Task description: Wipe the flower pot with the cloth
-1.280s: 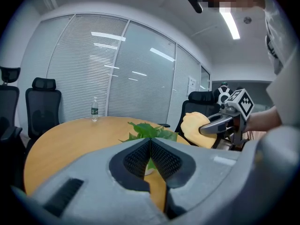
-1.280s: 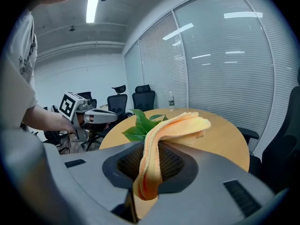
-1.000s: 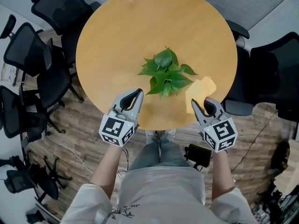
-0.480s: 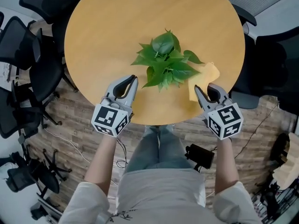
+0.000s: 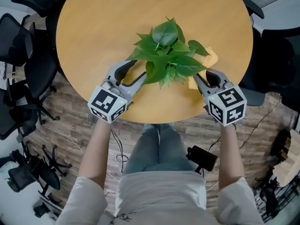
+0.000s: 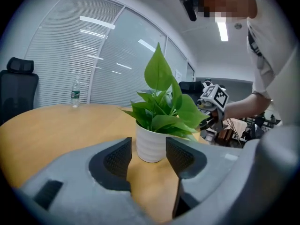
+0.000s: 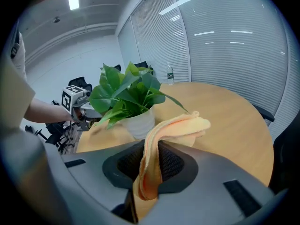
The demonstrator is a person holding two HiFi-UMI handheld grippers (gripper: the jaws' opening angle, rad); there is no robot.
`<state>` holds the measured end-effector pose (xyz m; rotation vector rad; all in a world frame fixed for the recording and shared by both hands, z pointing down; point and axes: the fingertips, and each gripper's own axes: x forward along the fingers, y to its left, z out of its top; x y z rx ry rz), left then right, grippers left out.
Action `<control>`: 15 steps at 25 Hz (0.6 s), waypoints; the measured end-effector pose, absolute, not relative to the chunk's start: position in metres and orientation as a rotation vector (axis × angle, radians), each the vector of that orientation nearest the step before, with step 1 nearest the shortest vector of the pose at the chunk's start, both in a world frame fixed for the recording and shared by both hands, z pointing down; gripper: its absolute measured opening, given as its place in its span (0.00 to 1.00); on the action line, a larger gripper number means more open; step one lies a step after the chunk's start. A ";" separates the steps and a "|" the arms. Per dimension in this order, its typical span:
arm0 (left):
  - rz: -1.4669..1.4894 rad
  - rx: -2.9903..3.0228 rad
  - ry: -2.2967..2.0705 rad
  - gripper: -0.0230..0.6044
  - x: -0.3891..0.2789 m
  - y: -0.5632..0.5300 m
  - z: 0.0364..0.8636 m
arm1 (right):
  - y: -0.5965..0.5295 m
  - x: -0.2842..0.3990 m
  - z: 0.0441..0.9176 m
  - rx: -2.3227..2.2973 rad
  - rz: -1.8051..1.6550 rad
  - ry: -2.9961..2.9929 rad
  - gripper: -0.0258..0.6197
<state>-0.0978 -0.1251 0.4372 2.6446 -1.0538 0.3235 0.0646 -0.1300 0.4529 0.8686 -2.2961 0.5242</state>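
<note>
The left gripper (image 5: 139,69) had just been opening its jaws, empty, facing the pot (image 6: 150,147); the right gripper (image 5: 201,76) clenched the cloth (image 7: 151,165).

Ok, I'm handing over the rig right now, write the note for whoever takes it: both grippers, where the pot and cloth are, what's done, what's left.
Left gripper: jaws just been opening, nothing between them; flower pot stands ahead, untouched.
Right gripper: shut on the orange cloth, its free end flopped toward the pot.
Pot: upright on the round table, near the person's edge.
Done: cloth picked up.
To do: probably steady the pot, wipe its wall.
</note>
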 end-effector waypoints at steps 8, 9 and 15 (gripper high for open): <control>0.301 2.769 -0.856 0.53 -0.074 -0.136 0.441 | -0.159 0.052 0.472 0.772 0.440 -2.267 0.13; 0.299 2.780 -0.837 0.54 -0.072 -0.137 0.442 | -0.162 0.051 0.474 0.760 0.429 -2.263 0.13; 0.315 2.853 -0.735 0.57 -0.063 -0.143 0.442 | -0.171 0.036 0.484 0.652 0.369 -2.248 0.13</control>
